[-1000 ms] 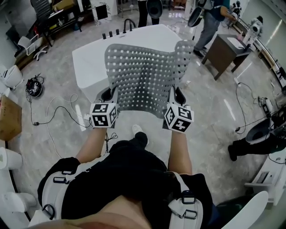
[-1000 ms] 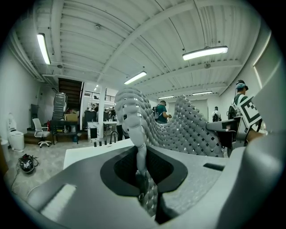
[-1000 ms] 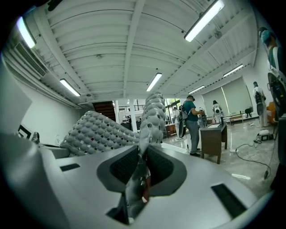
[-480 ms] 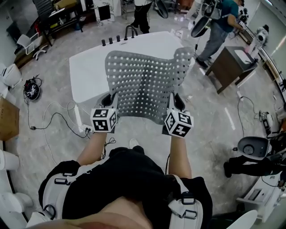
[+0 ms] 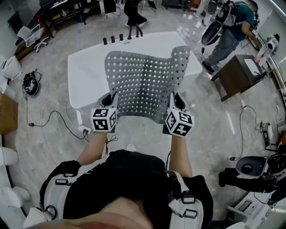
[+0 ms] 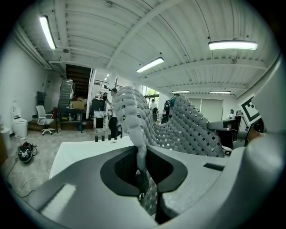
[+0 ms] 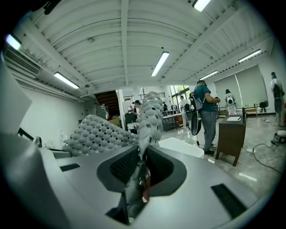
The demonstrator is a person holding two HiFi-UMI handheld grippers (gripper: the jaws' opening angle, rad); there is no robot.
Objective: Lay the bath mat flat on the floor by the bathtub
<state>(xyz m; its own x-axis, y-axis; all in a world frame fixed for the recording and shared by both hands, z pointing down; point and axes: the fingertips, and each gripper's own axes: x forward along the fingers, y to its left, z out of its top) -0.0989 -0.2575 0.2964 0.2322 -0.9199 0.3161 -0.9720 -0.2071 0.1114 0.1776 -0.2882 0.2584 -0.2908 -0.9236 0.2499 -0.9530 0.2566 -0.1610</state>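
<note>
Count: one bath mat, one bathtub, two tools, three knobs, one faucet, one brown desk, and two other people standing far off.
Cardboard box (image 5: pixel 6 114): one, cut off by the frame's edge at 9 o'clock. What is in it cannot be seen.
Cables (image 5: pixel 49 118): loose loops on the floor (image 5: pixel 214 129), at 9 to 10 o'clock.
Left tool (image 5: pixel 108 99): clenched on the near left corner of the bath mat (image 5: pixel 143 82). Its own view shows the mat's edge pinched between the jaws.
Bath mat: grey and full of holes, held in the air and stretched between both tools at 12 o'clock from the wearer. It slopes up and away over the bathtub, its far right corner curled upward. It is not on the floor.
Bathtub (image 5: pixel 87 67): white, at 12 o'clock beyond the mat. Its top reads as flat white, so I cannot tell what is inside.
Knobs (image 5: pixel 112 39): three, black, in a row on the tub's far rim, with the faucet (image 5: pixel 134 31) just right of them.
Person in black (image 5: pixel 134 13): at 12 o'clock, behind the tub.
Right tool (image 5: pixel 177 100): clenched on the mat's near right corner, with the edge nipped between its jaws.
Desk (image 5: pixel 234 78): at 2 o'clock, well apart from the tub.
Person in a teal top (image 5: pixel 232 27): at 1 o'clock, near the desk.
Change: both grips are as before. More of the tub now shows ahead, and the desk has slid toward the right edge.
</note>
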